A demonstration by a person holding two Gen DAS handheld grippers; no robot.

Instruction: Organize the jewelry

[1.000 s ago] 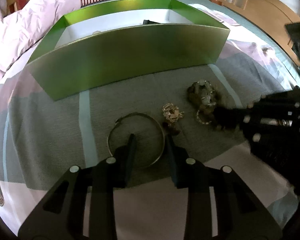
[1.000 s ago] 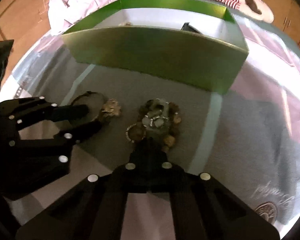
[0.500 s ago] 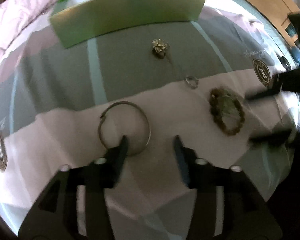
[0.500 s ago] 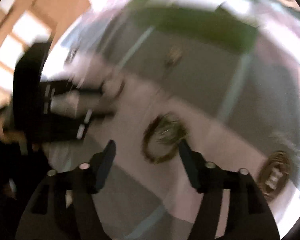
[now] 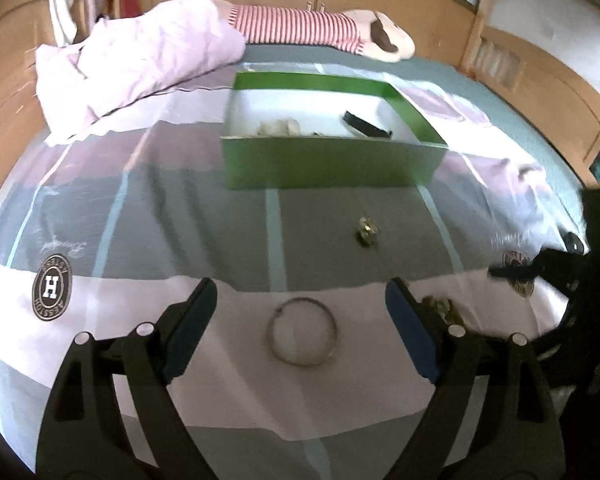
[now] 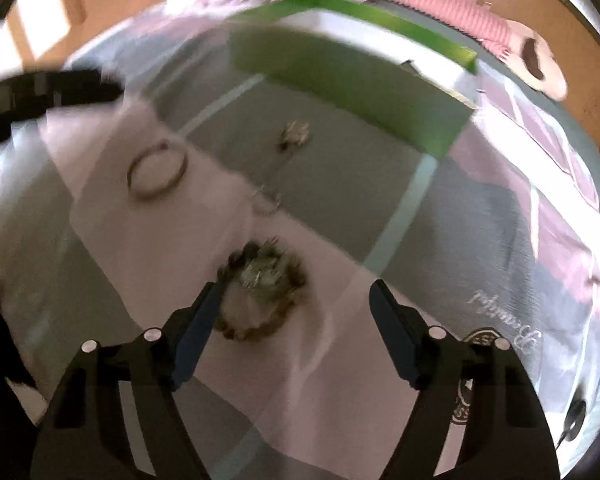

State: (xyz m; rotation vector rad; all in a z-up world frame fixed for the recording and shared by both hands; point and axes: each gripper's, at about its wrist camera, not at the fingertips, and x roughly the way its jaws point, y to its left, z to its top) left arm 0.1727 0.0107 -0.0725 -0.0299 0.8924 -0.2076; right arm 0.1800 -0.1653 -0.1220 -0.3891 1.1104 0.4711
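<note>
Now both hand-held grippers, left [image 5: 300, 306] and right [image 6: 296, 300], have just been opening and stand apart with nothing clamped, leaving the bangle [image 5: 302, 332] and bead bracelet [image 6: 260, 296] spread on the bed [image 5: 172, 216], probably for sorting toward the green box [image 5: 328, 168].

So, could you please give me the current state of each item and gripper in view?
Left gripper: open, empty, jaws just opened.
Right gripper: open, empty, jaws just opened.
Thin metal bangle: flat on the bedspread, released.
Brown beaded bracelet: on the bedspread, ungripped.
Small gold brooch: loose on the bedspread.
Green cardboard box: open, lidless.
</note>
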